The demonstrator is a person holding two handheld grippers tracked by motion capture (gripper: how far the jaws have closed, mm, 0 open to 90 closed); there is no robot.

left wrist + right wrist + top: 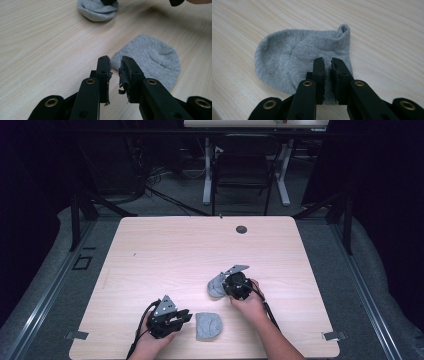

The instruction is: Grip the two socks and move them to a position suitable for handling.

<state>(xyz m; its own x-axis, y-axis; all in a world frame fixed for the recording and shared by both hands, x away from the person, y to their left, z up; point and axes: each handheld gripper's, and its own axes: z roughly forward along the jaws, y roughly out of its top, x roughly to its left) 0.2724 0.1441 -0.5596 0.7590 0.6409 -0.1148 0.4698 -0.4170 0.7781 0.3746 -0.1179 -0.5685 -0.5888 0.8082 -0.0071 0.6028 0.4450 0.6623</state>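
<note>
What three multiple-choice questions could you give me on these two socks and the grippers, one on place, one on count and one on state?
1. Where does the near sock lie?
A. Right beside the left gripper
B. On the floor
C. At the table's far edge

2. How many grey socks are on the table?
A. One
B. Two
C. Four

3. How do the left gripper's jaws stand?
A. Clamped on a sock
B. Wide apart
C. Slightly apart with nothing between them

Answers: 1 A, the high view shows it just off that gripper's tips. 2 B, the second sock lies under the right gripper. 3 C, the left gripper view shows a narrow bare gap, the sock beyond it.
</note>
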